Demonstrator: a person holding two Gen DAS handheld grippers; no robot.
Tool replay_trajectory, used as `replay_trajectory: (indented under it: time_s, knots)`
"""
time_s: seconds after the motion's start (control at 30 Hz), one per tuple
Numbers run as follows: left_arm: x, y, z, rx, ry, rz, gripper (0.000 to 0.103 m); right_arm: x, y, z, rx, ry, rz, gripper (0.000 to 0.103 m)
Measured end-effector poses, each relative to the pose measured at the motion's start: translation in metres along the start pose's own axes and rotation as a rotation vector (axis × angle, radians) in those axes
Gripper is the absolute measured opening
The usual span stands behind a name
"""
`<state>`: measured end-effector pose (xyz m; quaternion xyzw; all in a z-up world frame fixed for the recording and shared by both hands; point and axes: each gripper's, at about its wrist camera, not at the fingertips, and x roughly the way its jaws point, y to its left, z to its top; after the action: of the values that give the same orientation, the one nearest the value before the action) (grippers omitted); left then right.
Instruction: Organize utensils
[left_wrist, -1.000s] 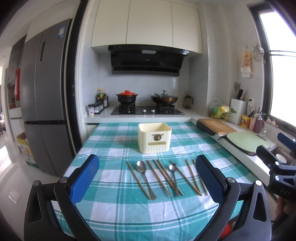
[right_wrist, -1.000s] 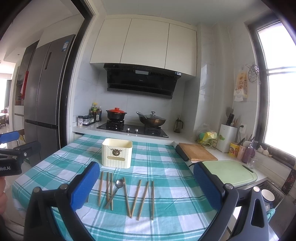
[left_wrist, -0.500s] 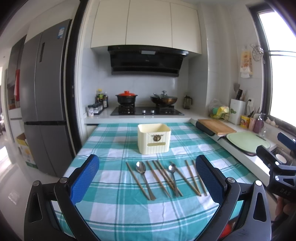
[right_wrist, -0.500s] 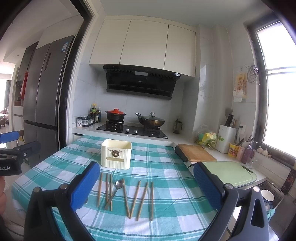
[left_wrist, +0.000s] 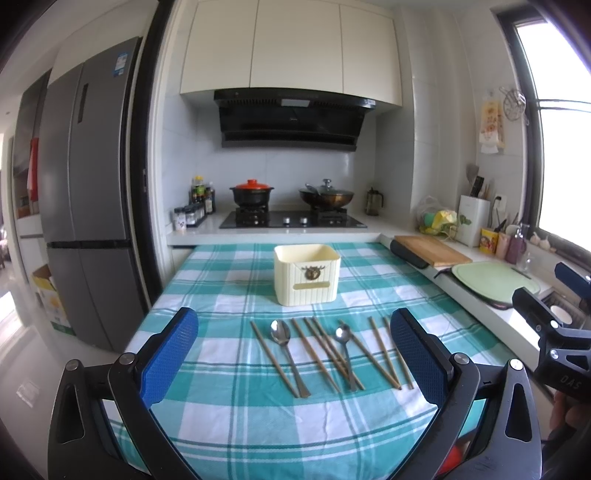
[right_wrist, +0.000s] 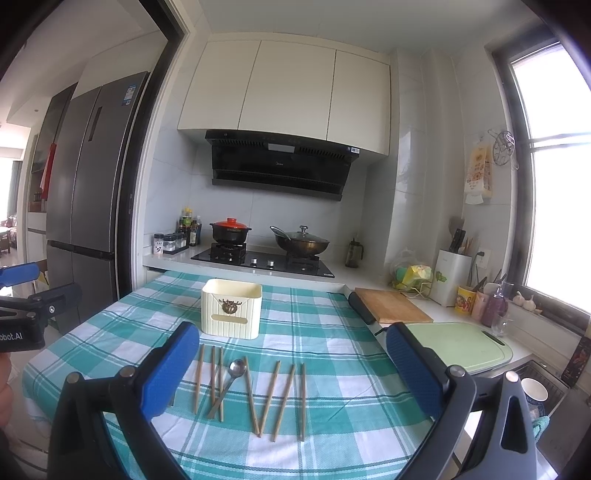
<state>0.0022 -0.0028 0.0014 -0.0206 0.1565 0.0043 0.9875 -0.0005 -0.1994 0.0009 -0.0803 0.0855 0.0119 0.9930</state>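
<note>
A cream utensil box (left_wrist: 306, 275) stands empty-topped on the teal checked tablecloth (left_wrist: 221, 295); it also shows in the right wrist view (right_wrist: 231, 314). In front of it lie several wooden chopsticks (left_wrist: 382, 350) and two metal spoons (left_wrist: 282, 338) (left_wrist: 345, 341). The right wrist view shows the chopsticks (right_wrist: 273, 395) and one spoon (right_wrist: 231, 380). My left gripper (left_wrist: 293, 352) is open and empty, above the near table edge. My right gripper (right_wrist: 288, 363) is open and empty, also short of the utensils.
A wooden cutting board (left_wrist: 430, 251) and a green board (left_wrist: 495, 278) lie on the counter at the right. A stove (left_wrist: 291, 219) with two pots is behind the table. A fridge (left_wrist: 85, 206) stands at the left. The right gripper shows at the left view's right edge (left_wrist: 554, 332).
Both views have shifted only slightly; the utensils and box have not moved. Both grippers stay open.
</note>
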Motion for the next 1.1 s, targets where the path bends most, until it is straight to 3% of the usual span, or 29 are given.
replay_trajectory:
  time_s: [1.1]
  knots:
    - [0.0040, -0.0001, -0.0017, 0.004, 0.012, -0.005, 0.103, 0.0063, -0.0004, -0.0060, -0.004, 0.013, -0.004, 0.103]
